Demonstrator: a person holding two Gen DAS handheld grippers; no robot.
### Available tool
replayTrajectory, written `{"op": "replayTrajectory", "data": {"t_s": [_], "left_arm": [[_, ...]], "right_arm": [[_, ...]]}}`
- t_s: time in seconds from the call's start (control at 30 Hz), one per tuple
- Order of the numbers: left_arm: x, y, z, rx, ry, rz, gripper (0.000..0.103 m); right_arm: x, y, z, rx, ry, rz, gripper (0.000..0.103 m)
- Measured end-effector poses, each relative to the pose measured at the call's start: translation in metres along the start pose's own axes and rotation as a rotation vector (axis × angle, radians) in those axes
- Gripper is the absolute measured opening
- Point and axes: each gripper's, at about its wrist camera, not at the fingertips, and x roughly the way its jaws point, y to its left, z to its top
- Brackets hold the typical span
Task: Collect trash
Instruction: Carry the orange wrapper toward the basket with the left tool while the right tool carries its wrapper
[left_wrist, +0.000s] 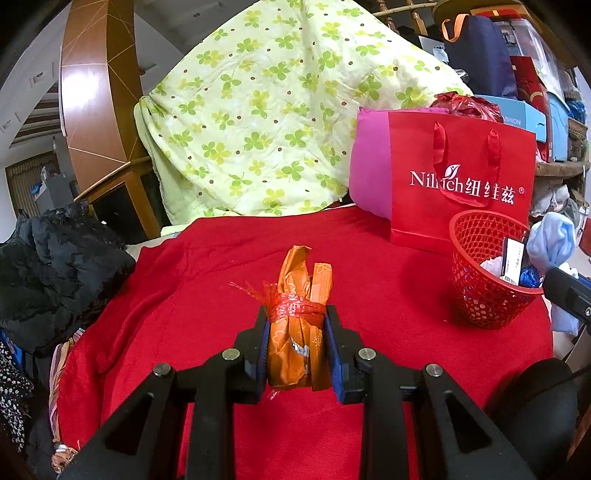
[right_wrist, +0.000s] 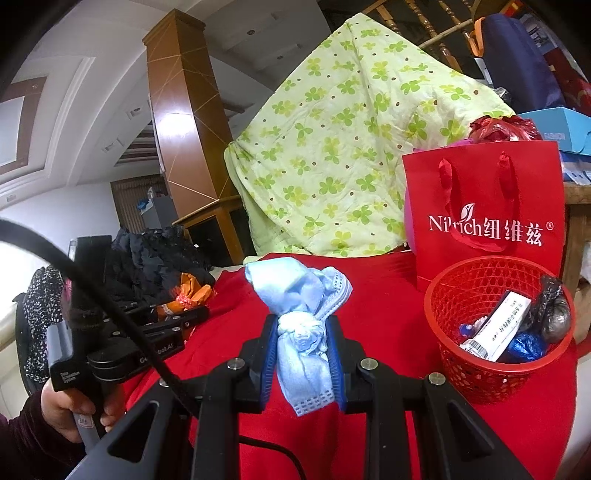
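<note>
Left tool (left_wrist: 295, 339): pressed onto an orange wrapper bundle (left_wrist: 299, 332) tied with red string, held above the red-covered surface (left_wrist: 184, 295)
Right tool (right_wrist: 306, 354): pinching a knotted light-blue face mask (right_wrist: 303, 314) at its knot, lifted clear of the red cover
Red mesh basket (right_wrist: 498, 369): standing on the surface in front of a red paper gift bag (right_wrist: 484, 206), just to the right of the right tool and well to the right of the left
Basket contents: a white tube or carton with a barcode (right_wrist: 495, 332), blue crumpled wrappers (right_wrist: 524, 347), a dark knotted plastic bag (right_wrist: 554, 314); judged as trash already collected
Done so far: several pieces in the basket; two more picked up, one per tool
Left to do: carry both held pieces over the basket rim and release them, the mask likely first, being nearer
Loose trash remaining on the cover: none visible in either view; areas behind the tools and basket hidden
Surroundings: green clover-print quilt (left_wrist: 258, 122) draped behind, black clothing (left_wrist: 55, 266) heaped at the left edge
Progress estimate: late stage, drop-off pending for both items
</note>
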Motion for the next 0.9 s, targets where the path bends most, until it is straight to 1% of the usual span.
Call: {"op": "replayTrajectory", "data": {"t_s": [0.9], "left_arm": [[0.019,-0.029,-0.004,0.035,0.056,-0.04,0.029]], "right_arm": [[-0.009,-0.034,-0.008,0.099,-0.002,-0.03,0.027]]}}
